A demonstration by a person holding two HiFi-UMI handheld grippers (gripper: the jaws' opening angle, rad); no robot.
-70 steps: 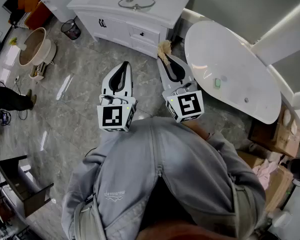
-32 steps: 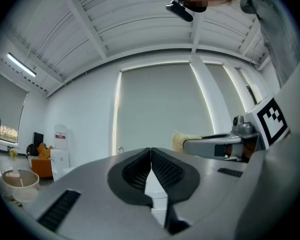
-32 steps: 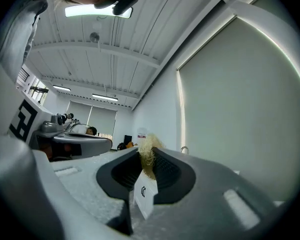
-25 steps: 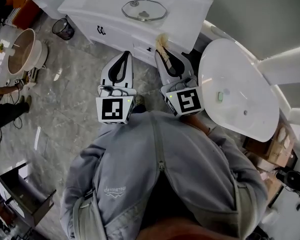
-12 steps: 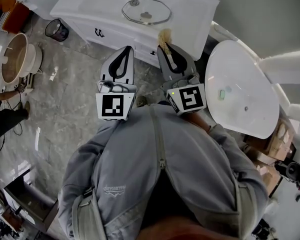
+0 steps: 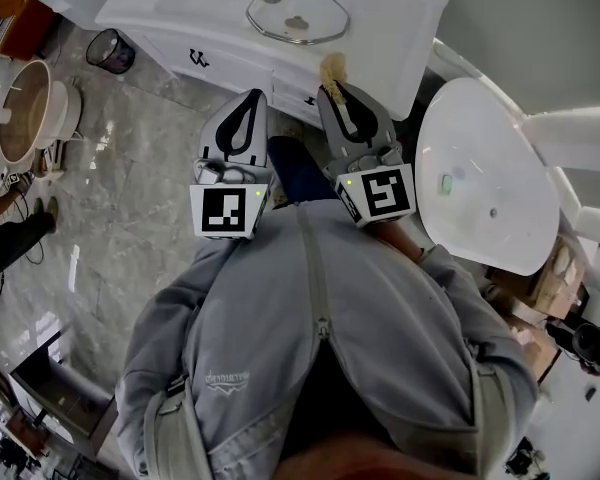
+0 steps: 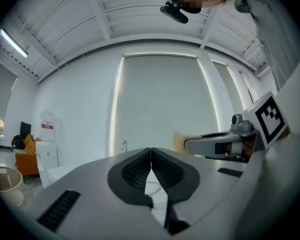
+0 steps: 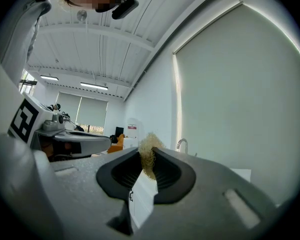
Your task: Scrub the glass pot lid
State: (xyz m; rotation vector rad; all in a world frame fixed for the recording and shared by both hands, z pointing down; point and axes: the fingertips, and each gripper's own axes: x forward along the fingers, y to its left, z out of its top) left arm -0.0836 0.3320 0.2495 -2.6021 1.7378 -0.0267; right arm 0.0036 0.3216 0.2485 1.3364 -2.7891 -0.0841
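Note:
The glass pot lid [image 6: 297,15], round with a metal rim and a knob, lies flat on the white cabinet top [image 6: 400,18] ahead of me. Both grippers hang side by side short of the cabinet's front edge, neither touching the lid. My left gripper [image 6: 252,96] is shut with nothing in it; its pads meet [image 7: 150,149] in the left gripper view. My right gripper [image 6: 332,86] is shut on a straw-coloured scrubber [image 6: 331,68], whose fibres [image 8: 149,156] stick out beyond the jaw tips.
A white oval tub [image 6: 490,178] stands to the right of the cabinet. On the grey marble floor, a dark waste bin [image 6: 110,50] and a round beige basin [image 6: 20,108] sit to the left. Cardboard boxes [image 6: 555,278] are at far right. A faucet [image 8: 181,144] rises behind the cabinet.
The cabinet with the lid has come nearer and more centred as the person walked toward it. Both grippers kept their grip and their places relative to the body.

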